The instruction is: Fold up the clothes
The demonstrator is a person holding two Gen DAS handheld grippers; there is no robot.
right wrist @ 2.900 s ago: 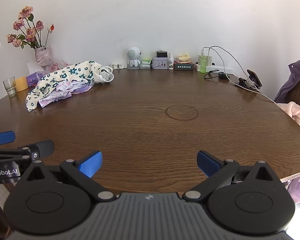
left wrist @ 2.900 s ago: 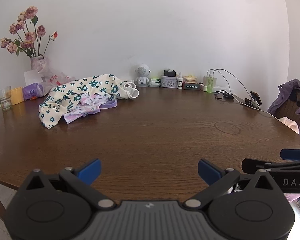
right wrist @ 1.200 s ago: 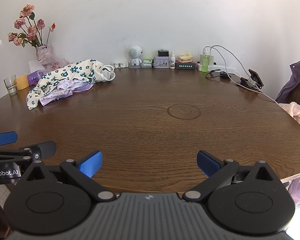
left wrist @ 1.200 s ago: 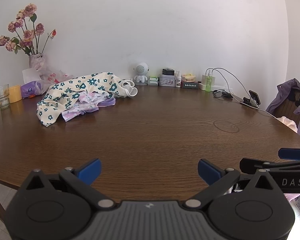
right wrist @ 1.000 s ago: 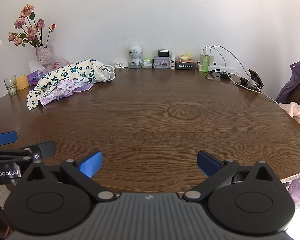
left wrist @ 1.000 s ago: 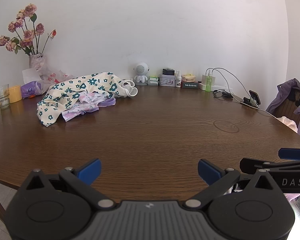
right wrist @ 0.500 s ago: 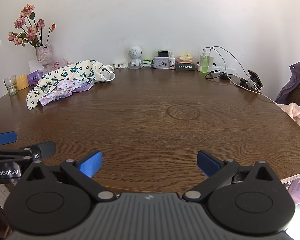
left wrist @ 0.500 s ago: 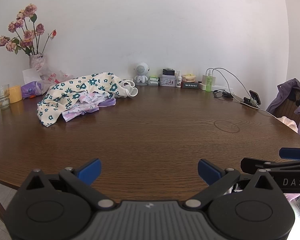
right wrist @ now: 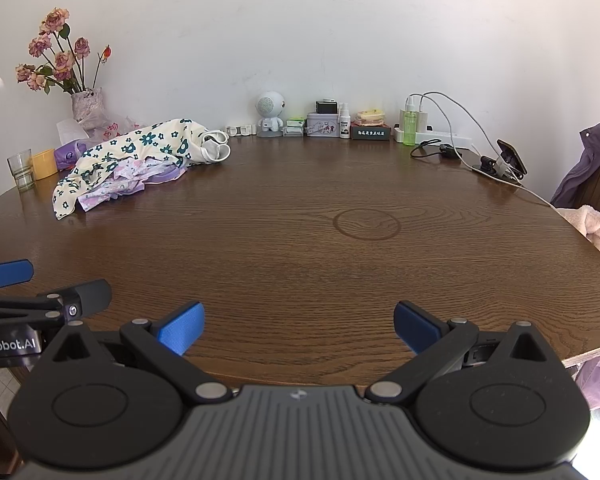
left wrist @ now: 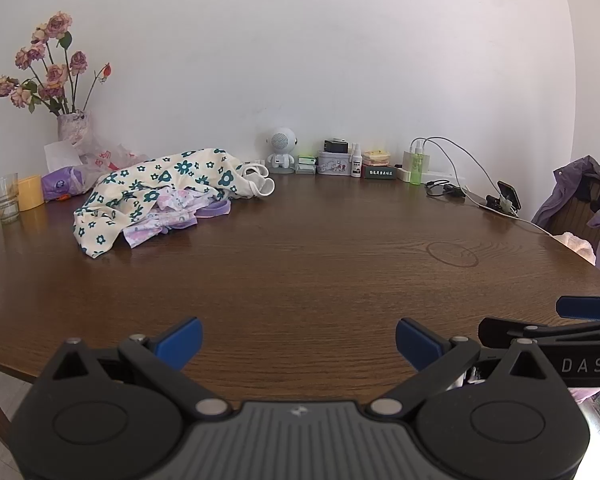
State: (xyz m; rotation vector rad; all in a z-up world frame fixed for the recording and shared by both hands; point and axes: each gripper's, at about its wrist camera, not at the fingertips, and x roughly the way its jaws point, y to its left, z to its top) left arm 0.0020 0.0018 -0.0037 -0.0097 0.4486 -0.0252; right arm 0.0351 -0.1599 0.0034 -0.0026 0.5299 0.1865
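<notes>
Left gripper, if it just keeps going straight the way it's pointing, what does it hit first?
Probably nothing soon: the left gripper, open, points over bare table toward the small boxes at the wall. The clothes pile lies left of that line. Depth is unclear.

Far left on the dark brown wood-grain table, a cream garment with teal flowers lies over a pale lilac printed one. Beside them stand a yellow cup and dusty pink roses. Near, the black grippers' fingertips are blue.
</notes>
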